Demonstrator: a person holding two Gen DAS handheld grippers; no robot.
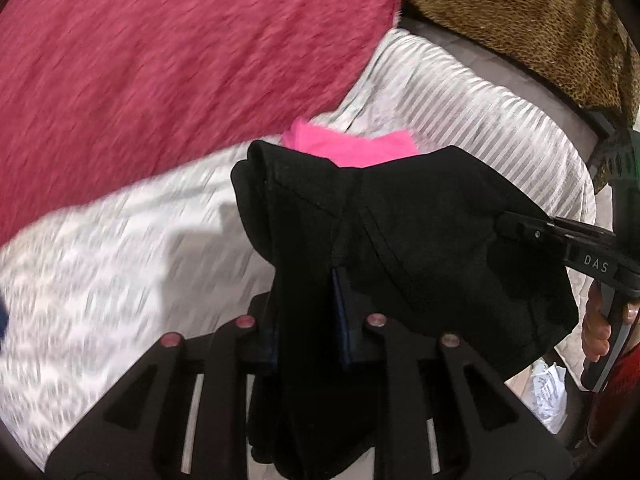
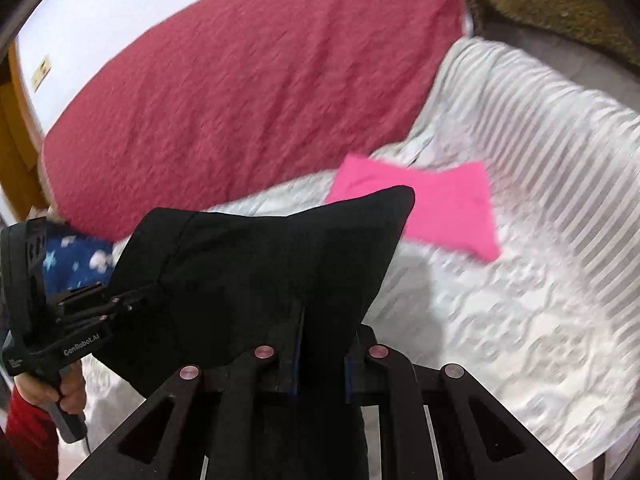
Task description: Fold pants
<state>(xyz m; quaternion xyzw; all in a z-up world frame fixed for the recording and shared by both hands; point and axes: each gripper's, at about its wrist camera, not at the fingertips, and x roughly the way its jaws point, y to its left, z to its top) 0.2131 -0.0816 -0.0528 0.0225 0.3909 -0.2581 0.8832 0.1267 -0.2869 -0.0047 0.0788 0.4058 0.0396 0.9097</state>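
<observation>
Pants, black, hang in the air above the bed, stretched between both tools, bunched rather than flat.

Left gripper: in its own view at 6 o'clock, fingers closed onto a thick roll of the black cloth, which drapes down between them. In the right wrist view the same tool enters from 9 o'clock, tips buried in the fabric edge.

Right gripper: at 6 o'clock in its own view, clamped on a fold of the pants. In the left wrist view it comes in from 3 o'clock, pinching the far side of the garment.

Under the load: white bedspread. At 12 o'clock beyond the pants, a folded pink cloth lies flat on it. Red blanket fills 10 to 12 o'clock.

Risks (judgement):
- Cloth is gathered unevenly in each grip; laying it down like this would likely trap wrinkles or a twisted leg.
- The slack lower part hangs free and could land folded under itself.
- Setting down too far toward 12 o'clock would overlap the pink cloth.
- Both views are motion-blurred, so a fast swing could tug fabric from either grip.

View differences:
- Left wrist view alone shows seams and the rolled end of the pants, plus a brown spotted fabric at 1 o'clock.
- Right wrist view alone shows a blue star-print cloth at 9 o'clock, the pale wall, and the full outline of the pink cloth.
</observation>
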